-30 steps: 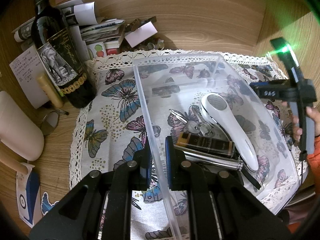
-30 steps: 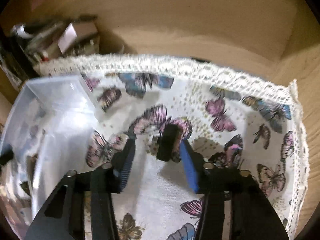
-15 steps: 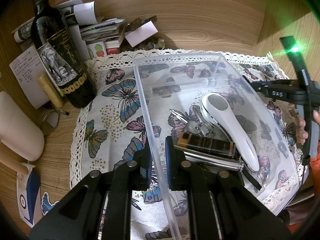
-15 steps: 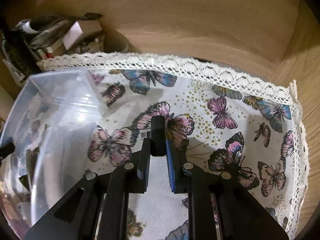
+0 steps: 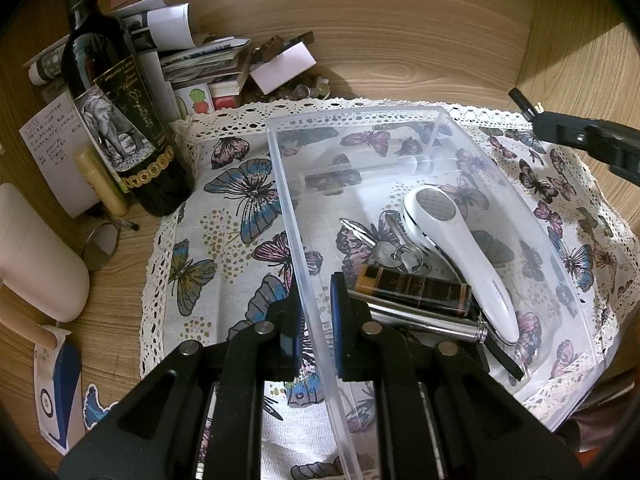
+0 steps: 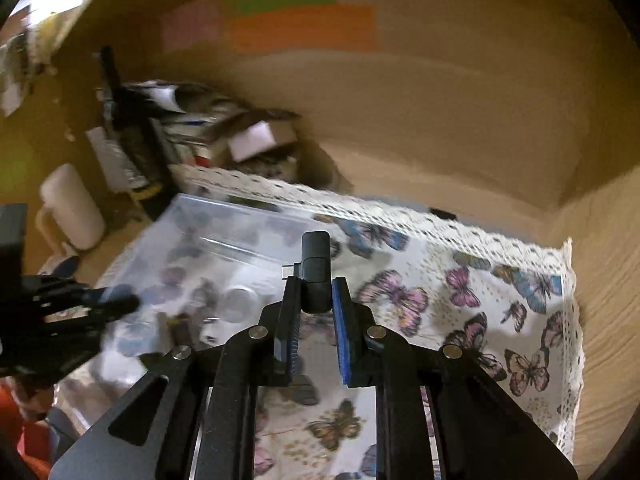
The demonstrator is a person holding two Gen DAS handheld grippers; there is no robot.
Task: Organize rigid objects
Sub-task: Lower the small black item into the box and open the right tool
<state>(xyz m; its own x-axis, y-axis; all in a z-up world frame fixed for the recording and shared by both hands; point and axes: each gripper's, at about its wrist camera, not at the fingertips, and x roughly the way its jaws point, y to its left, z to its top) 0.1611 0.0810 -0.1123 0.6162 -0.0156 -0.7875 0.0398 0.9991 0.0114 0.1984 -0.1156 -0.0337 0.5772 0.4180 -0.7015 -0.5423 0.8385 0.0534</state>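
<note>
A lived-in home corner was shown, probably a wooden desk or shelf nook. A lace-edged butterfly cloth was spread over the wood-grain surface. A wine bottle, a heap of papers and booklets and handwritten notes were crowded at the back, and coloured paper slips were stuck to the wooden panel behind.

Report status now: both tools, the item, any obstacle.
Left tool shut on bin wall. Right tool shut on black dongle, above cloth. Nothing in the way.
</note>
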